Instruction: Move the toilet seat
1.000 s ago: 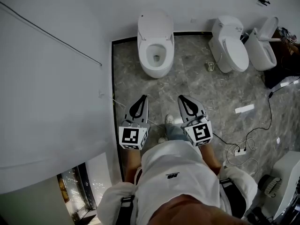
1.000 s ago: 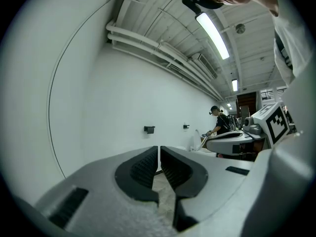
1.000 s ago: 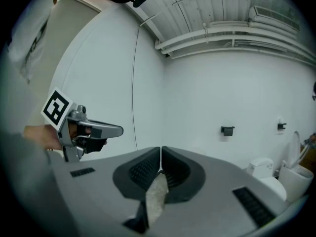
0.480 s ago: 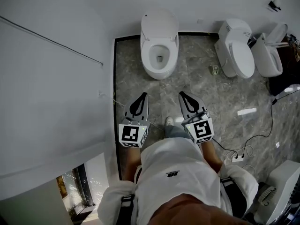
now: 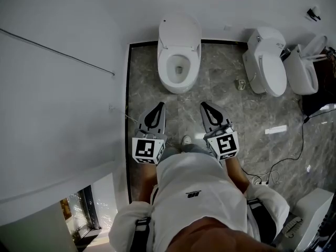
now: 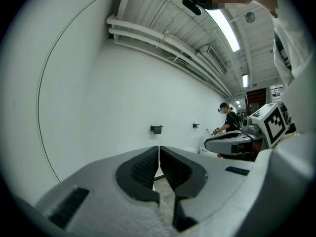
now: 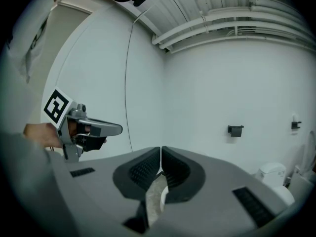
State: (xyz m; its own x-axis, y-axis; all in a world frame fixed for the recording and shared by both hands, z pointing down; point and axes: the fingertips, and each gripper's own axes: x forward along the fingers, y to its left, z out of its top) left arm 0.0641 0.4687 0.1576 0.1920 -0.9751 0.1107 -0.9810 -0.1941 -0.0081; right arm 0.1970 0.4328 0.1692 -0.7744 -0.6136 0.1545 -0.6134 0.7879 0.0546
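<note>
View from above of a person in a white top (image 5: 197,193) standing on a grey marbled floor (image 5: 152,88) with a dark border, in a white-walled room. The person holds the left claw (image 5: 160,105) and the right claw (image 5: 204,105) side by side, both roughly level and pointing toward 12 o'clock. Each claw is clenched, jaws pressed together with nothing between them. Straight ahead at 12 o'clock, well apart from the claws, a white toilet (image 5: 178,85) stands against the far wall. Its toilet seat (image 5: 165,67) appears to lie on the rim around the open bowl, with the lid (image 5: 180,29) raised behind it. At about 1 o'clock is a second toilet (image 5: 271,70) with its lid shut, and just beside it, near 2 o'clock, a third toilet (image 5: 301,72) with its lid up. A small white strip (image 5: 275,129) lies on the floor at 3 o'clock, and a thin black cable (image 5: 303,135) trails past it to a power strip (image 5: 259,181) near 4 o'clock. A curved white wall (image 5: 58,114) fills the 9 o'clock side. The left claw's view shows ceiling pipes (image 6: 163,38), strip lights (image 6: 223,27) and a distant person (image 6: 229,120). A small black wall fixture (image 7: 235,130) shows in the right claw's view.
</note>
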